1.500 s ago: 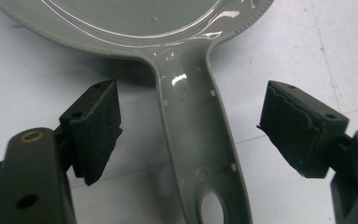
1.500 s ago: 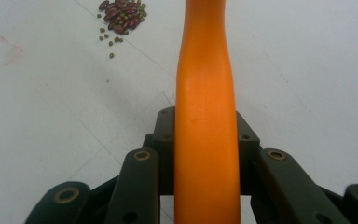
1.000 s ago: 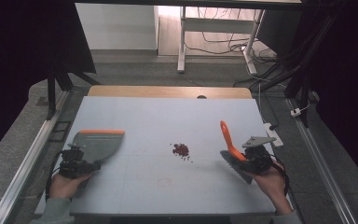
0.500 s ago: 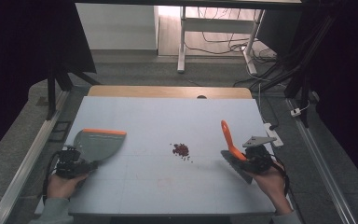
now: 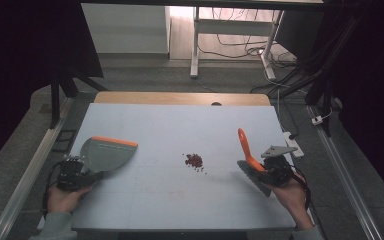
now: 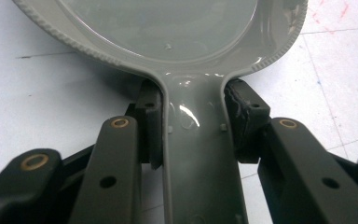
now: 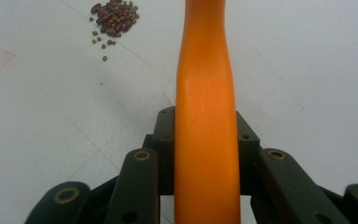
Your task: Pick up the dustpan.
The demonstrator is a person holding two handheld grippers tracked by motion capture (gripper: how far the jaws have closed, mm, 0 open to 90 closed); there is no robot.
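On my table [image 5: 145, 125], high view: grey dustpan [image 5: 107, 154] with orange lip, left of centre, its handle clamped in my left tool [image 6: 193, 123], whose jaws have just been closing on it. Orange-handled brush [image 5: 248, 152], right of centre, gripped by my right tool [image 7: 204, 135]. Small pile of red beans [image 5: 194, 160] at centre, between them, apart from both.

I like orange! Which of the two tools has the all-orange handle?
The brush, held at the right; the grey dustpan at the left only has an orange front edge.

A wooden board [image 5: 180, 98] edges the pale table [image 5: 170, 200]; white desk legs [image 5: 195, 45] and cables [image 5: 240, 42] beyond.
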